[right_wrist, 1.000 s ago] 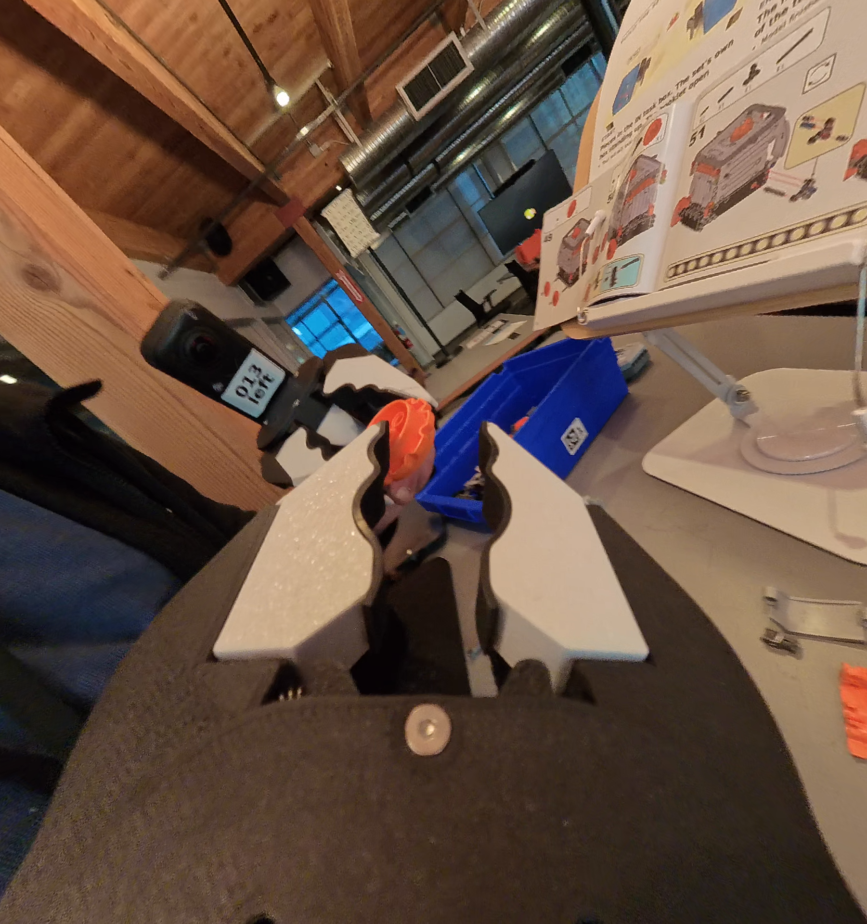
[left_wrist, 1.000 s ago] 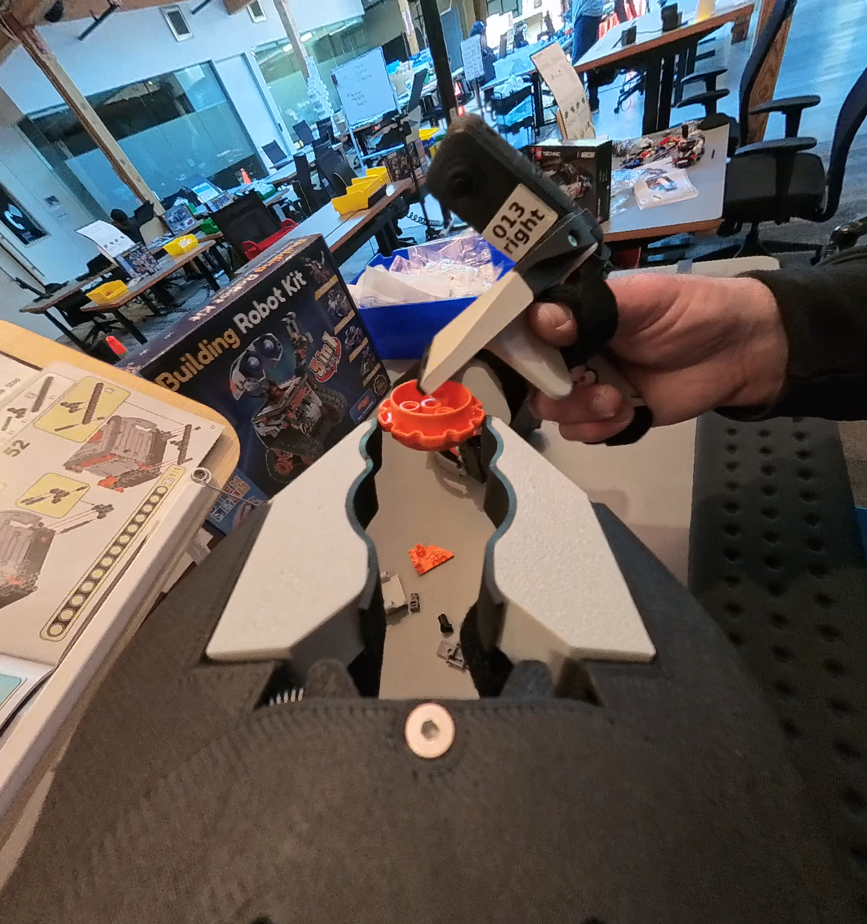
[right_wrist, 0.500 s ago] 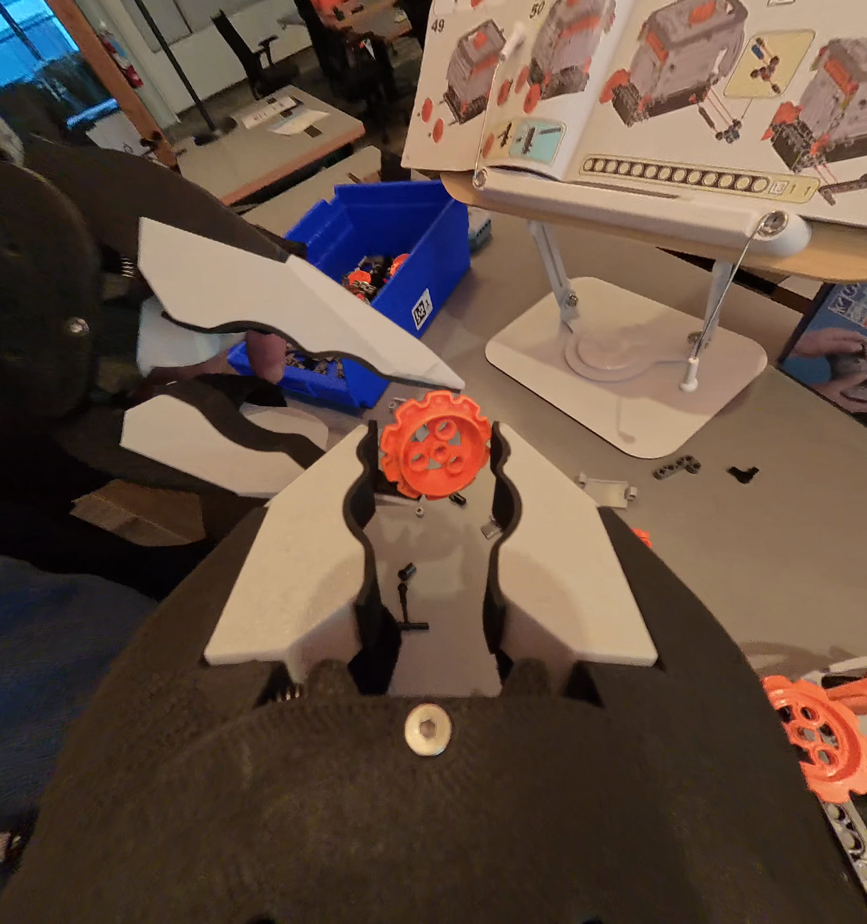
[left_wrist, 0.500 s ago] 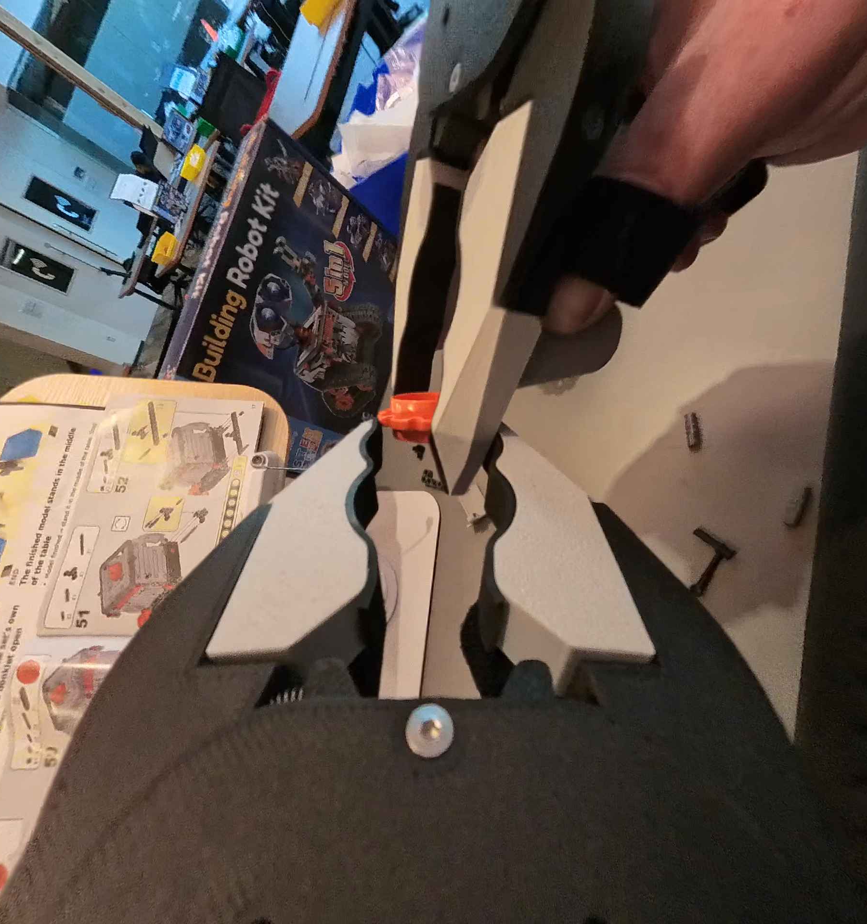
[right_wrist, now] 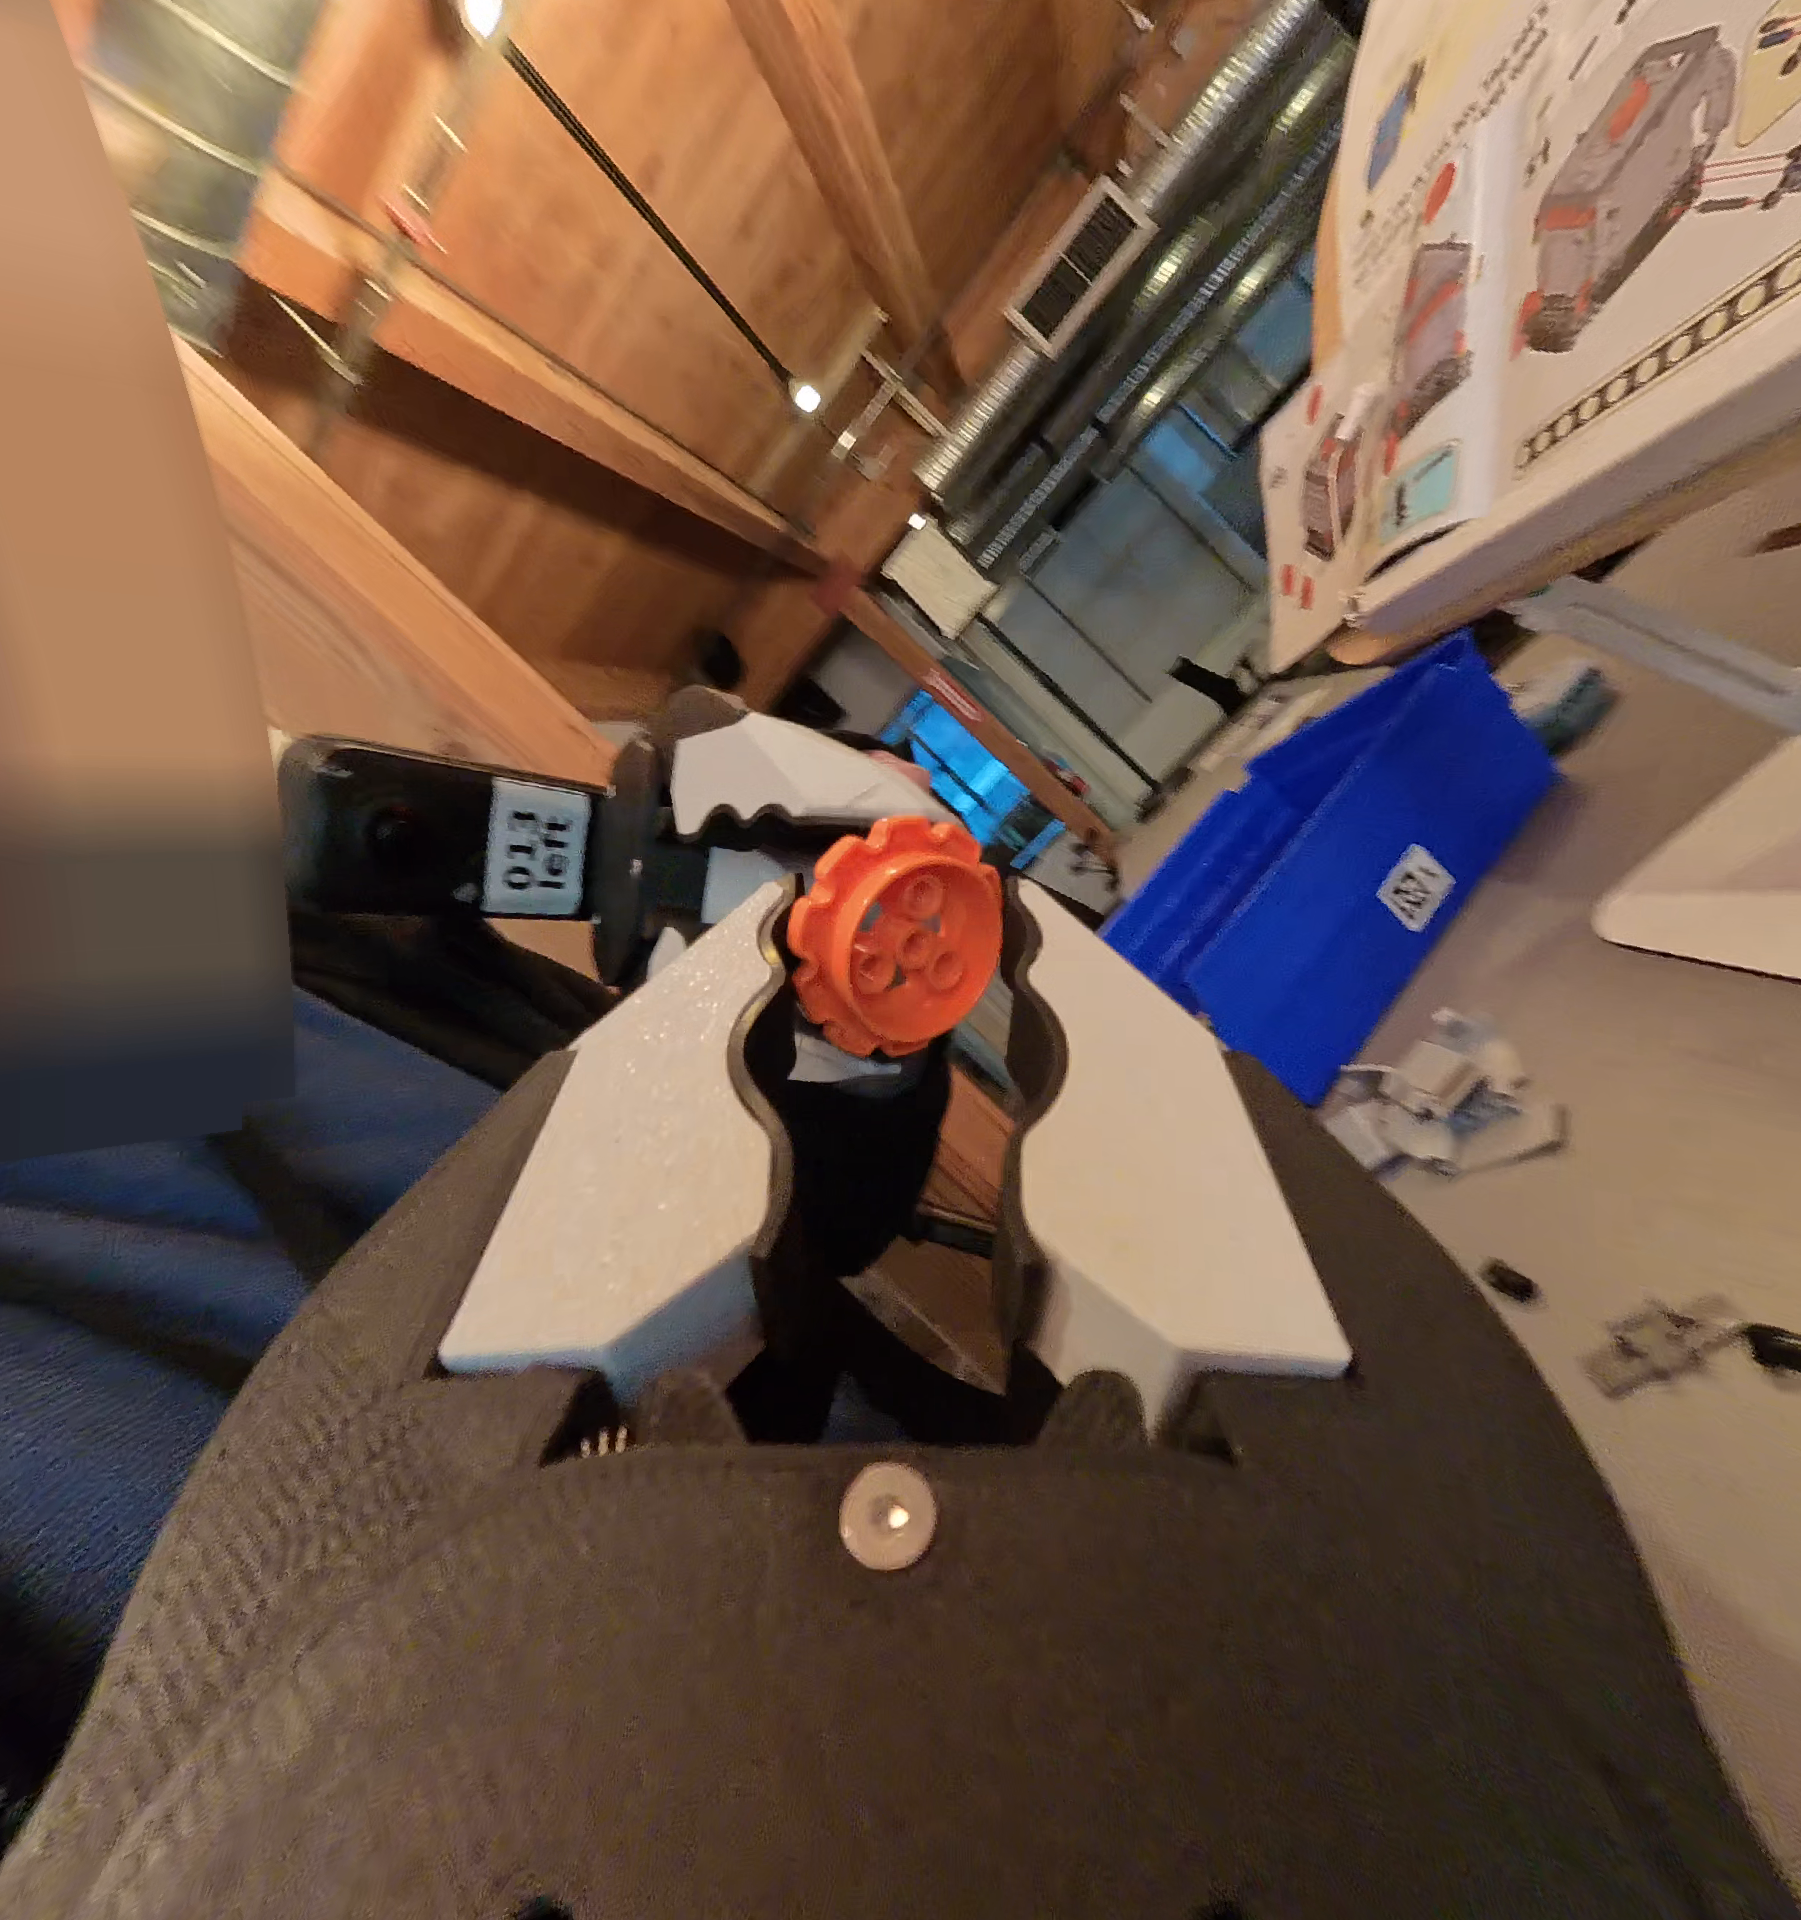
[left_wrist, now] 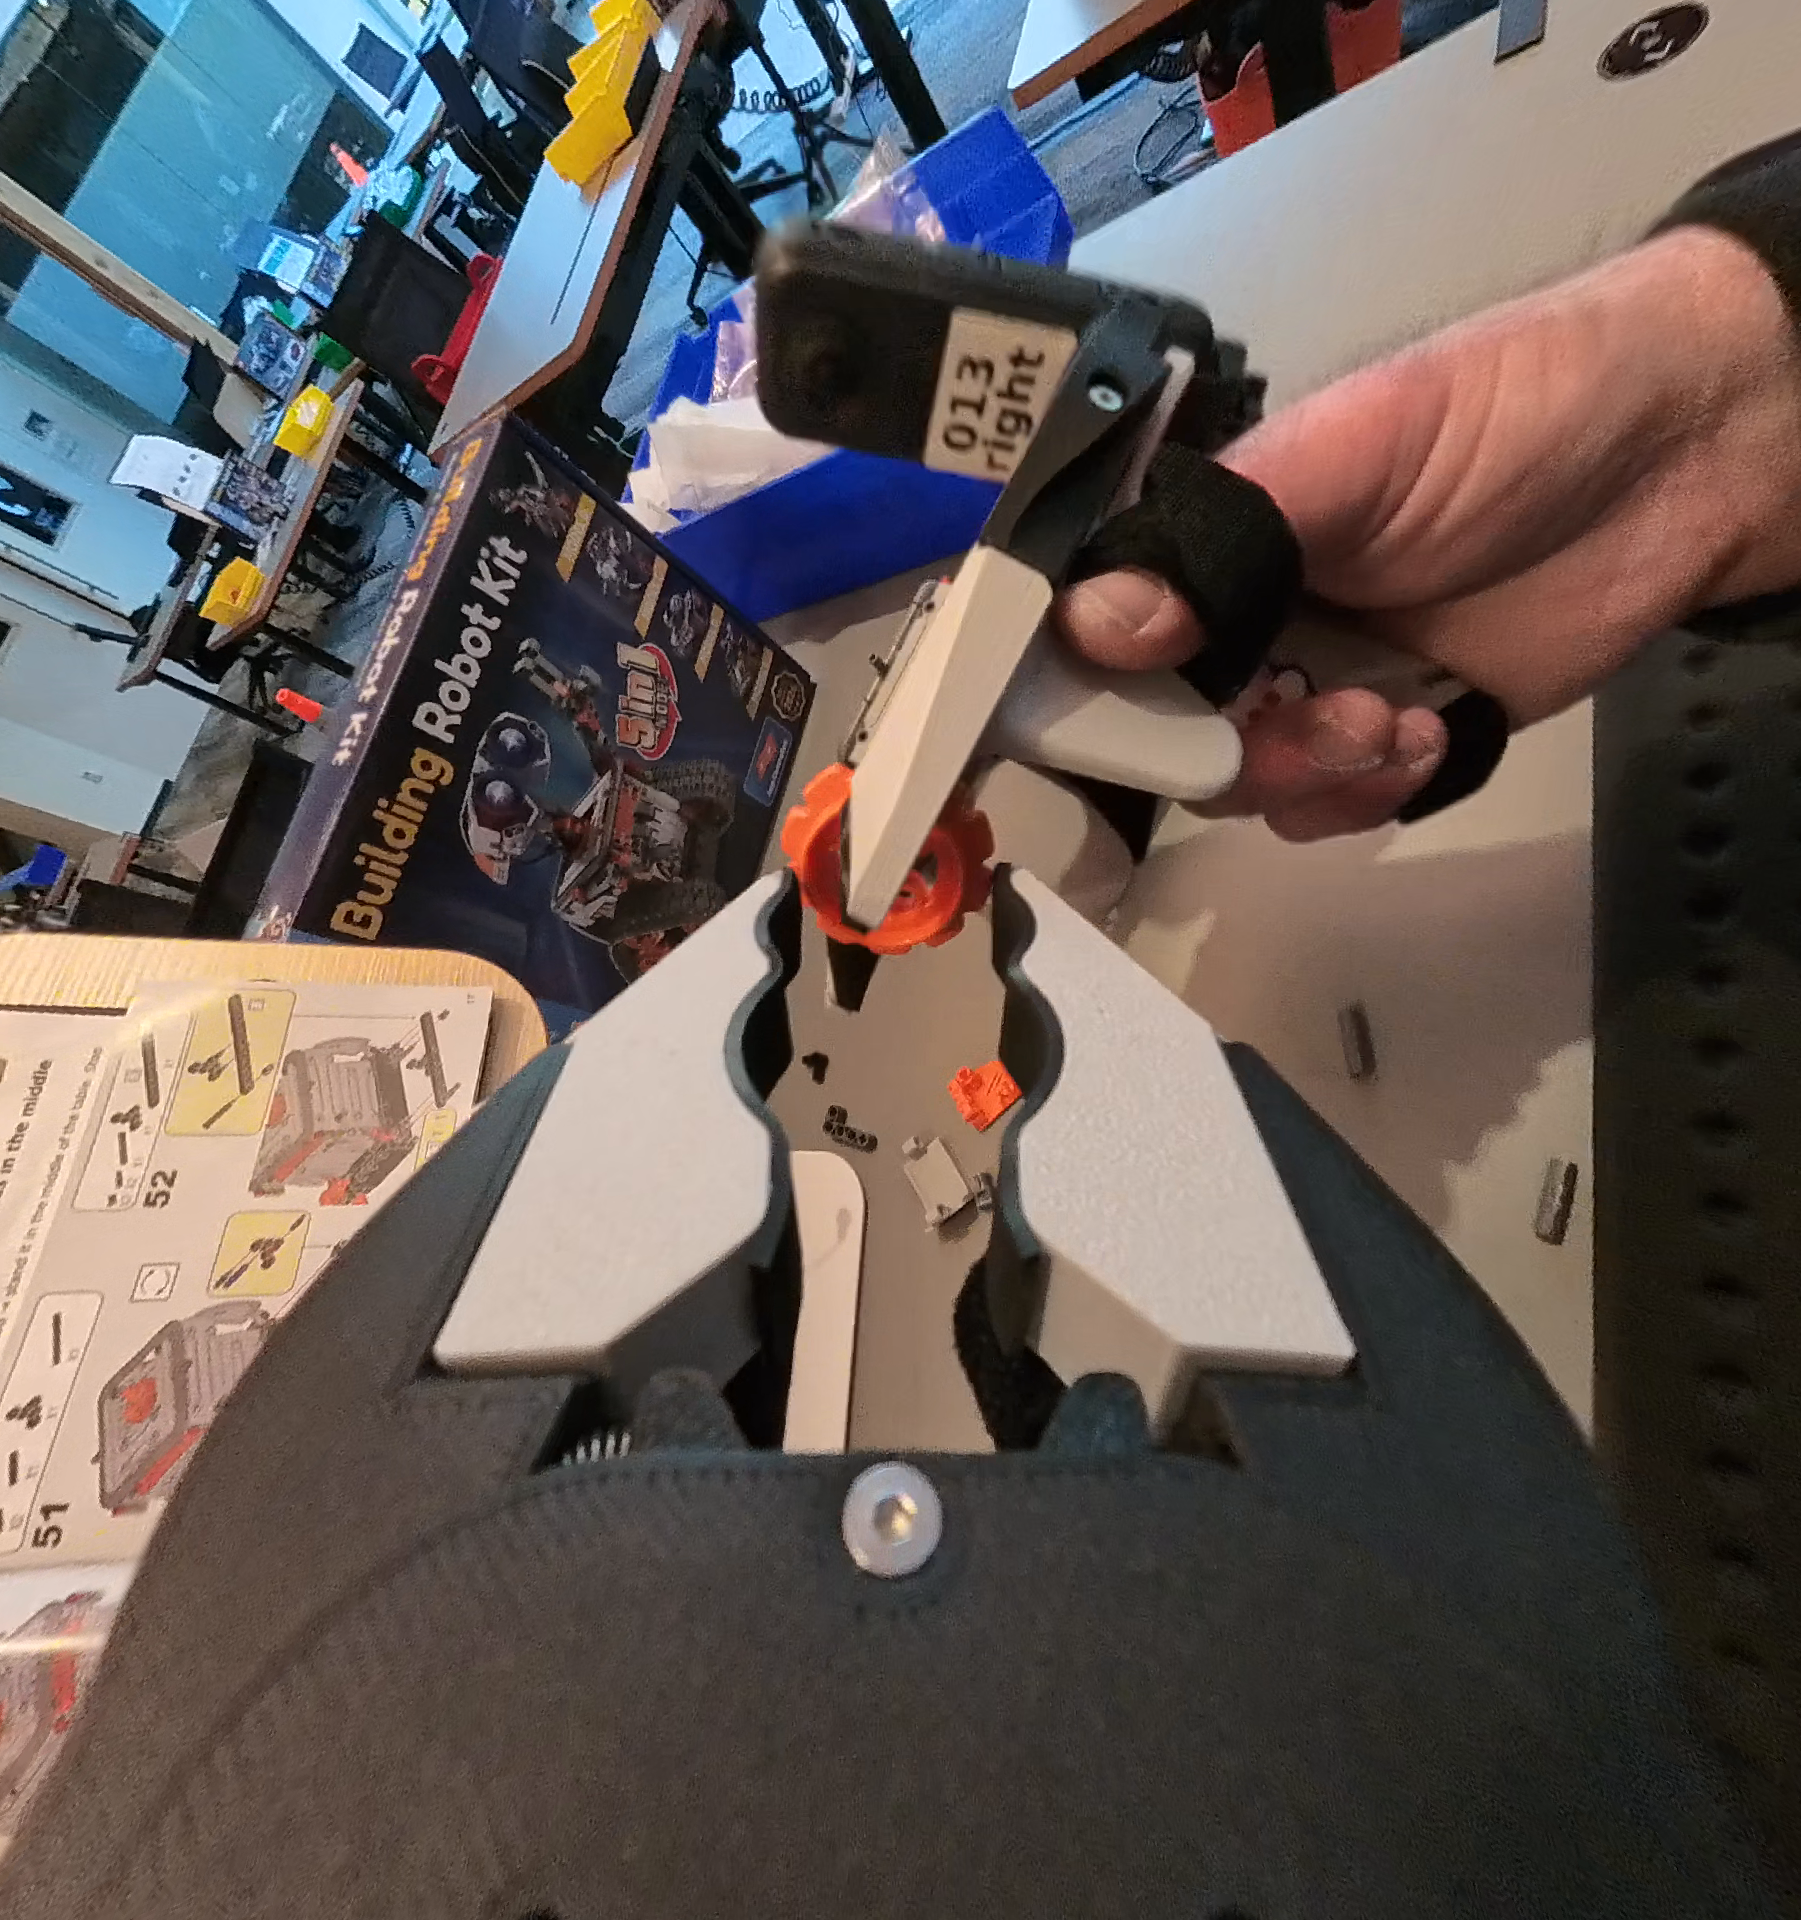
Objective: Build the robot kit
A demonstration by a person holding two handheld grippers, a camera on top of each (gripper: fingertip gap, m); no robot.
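Right gripper (right_wrist: 896, 899): clenched on the orange gear wheel (right_wrist: 894, 935). The wheel sits at the very fingertips, centre of the right wrist view, with its toothed rim pinched across the diameter and a grey finger on either side. The gap equals the wheel's width.

Wheel orientation: a flat disc, so it has no real long axis. The recessed face with its hub studs looks back at the right camera, tipped slightly toward the upper left. The axle line runs roughly along the fingers.

Left gripper (left_wrist: 896, 899): released, fingers part-way apart. In the left wrist view the orange gear wheel (left_wrist: 880, 873) shows between its tips, raised clear of the desk (left_wrist: 1395, 987). One pale finger of the right gripper (left_wrist: 901, 790) crosses the wheel from the upper right. I cannot tell whether the left tips touch the rim.

A hand (left_wrist: 1519, 520) at right of frame grips the right gripper's handle.

Surroundings:
- Left view: a small orange piece (left_wrist: 982, 1096) and a grey piece (left_wrist: 943, 1179) lie on the desk between the left fingers. The instruction booklet (left_wrist: 200, 1195) is at lower left, and the kit box (left_wrist: 522, 727) is behind it.
- Right view: the blue bin (right_wrist: 1322, 894) is right of centre, with blurred grey parts just beside it.
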